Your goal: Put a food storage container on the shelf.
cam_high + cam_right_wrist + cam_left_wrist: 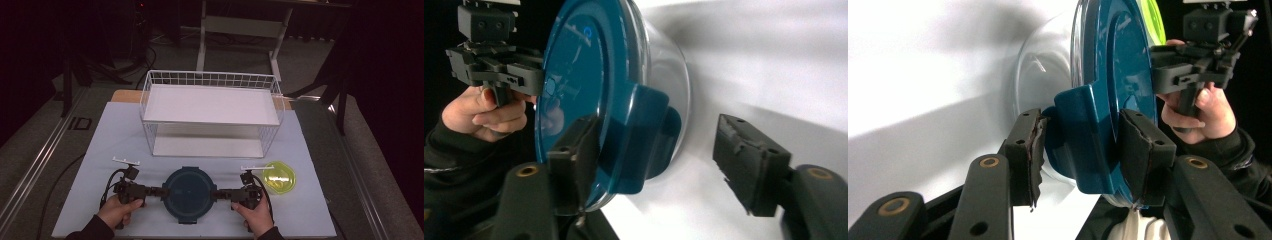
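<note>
Both grippers flanked the blue lid [189, 194]: left gripper [159, 192] clamped its latch tab, right gripper [220, 193] unclenched, straddling opposite tab.

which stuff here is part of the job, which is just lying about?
In the job:
- container with blue lid
- left gripper, jaws on a lid clip
- right gripper, jaws open around the opposite clip

Lying about:
- wire rack, behind
- yellow bowl, right of the container

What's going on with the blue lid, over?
Left fingers clamp a latch on the lid. Right gripper open around the opposite latch. Bowl under it on the table. Nothing in the way.
</note>
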